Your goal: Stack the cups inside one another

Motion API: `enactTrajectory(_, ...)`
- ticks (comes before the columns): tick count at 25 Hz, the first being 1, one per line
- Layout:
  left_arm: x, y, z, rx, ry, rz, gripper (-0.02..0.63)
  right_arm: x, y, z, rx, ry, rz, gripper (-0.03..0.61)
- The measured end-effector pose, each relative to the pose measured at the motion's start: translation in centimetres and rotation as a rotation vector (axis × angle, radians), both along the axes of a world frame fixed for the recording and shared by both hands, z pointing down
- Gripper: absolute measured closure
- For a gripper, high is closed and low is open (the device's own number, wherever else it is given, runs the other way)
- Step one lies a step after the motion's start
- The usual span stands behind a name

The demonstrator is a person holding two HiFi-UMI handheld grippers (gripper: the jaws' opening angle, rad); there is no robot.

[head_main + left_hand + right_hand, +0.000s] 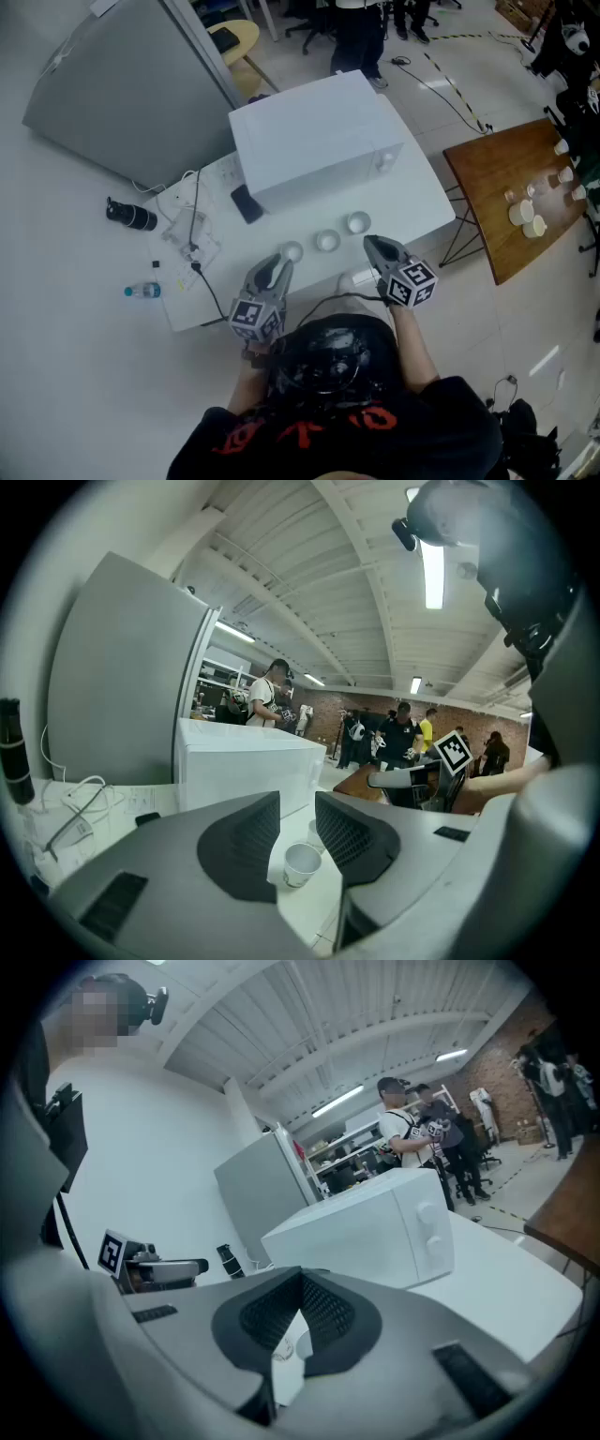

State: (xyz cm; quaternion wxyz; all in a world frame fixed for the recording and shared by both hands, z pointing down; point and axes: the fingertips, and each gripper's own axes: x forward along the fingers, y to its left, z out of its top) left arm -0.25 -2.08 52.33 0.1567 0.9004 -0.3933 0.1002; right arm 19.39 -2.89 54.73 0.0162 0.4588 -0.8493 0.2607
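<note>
Three white cups stand in a row on the white table (422, 202) in front of the microwave: the left cup (291, 251), the middle cup (326, 241) and the right cup (357, 223). My left gripper (279, 263) hovers just before the left cup, open, with nothing between its pads. In the left gripper view that cup (302, 863) shows through the gap of the left gripper (297, 803), upright and beyond the fingertips. My right gripper (371, 243) is shut and empty, near the right cup. In the right gripper view the right gripper (301, 1283) has its pads touching.
A white microwave (319, 141) fills the back of the table. A black phone (247, 202), cables (192, 234), a black cylinder (129, 215) and a water bottle (142, 291) lie at the left. A small white object (360, 277) lies by my right gripper. A wooden table (497, 187) stands right.
</note>
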Motion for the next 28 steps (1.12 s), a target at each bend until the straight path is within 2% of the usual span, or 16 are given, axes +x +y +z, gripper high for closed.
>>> enactTrajectory(3,1.3,-2.0,-0.3,0.028,-0.032,0.01,0.512,1.4,-1.6,0.1,0.022,0.063,0.001,0.574)
enactTrajectory(6,2.0,-3.4,-0.9,0.014,-0.015,-0.018,0.512,2.7,-2.9,0.8,0.018,0.102,0.009,0.574)
enactTrajectory(13,1.8,-3.9,0.3,-0.036,-0.016,-0.045,0.512,3.7,-3.8,3.4,-0.076,0.118,-0.055,0.572)
enactTrajectory(16,1.7,-4.2,1.0,-0.046,-0.014,-0.017,0.512,4.3,-3.8,4.8,-0.139,0.121,-0.04,0.562)
enactTrajectory(18,1.4,-4.5,0.9,-0.039,-0.006,0.003,0.512,4.8,-3.9,6.1,-0.192,0.087,-0.005,0.524)
enactTrajectory(20,0.9,-4.7,0.9,-0.04,0.002,0.021,0.512,5.3,-4.1,7.6,-0.254,0.054,0.025,0.459)
enactTrajectory(22,0.1,-5.1,0.6,-0.034,0.006,0.038,0.512,5.7,-4.7,9.5,-0.314,0.063,0.054,0.4)
enactTrajectory(28,-5.1,-5.5,1.4,-0.037,0.03,-0.009,0.512,5.6,-7.4,16.1,-0.523,0.19,0.085,0.4)
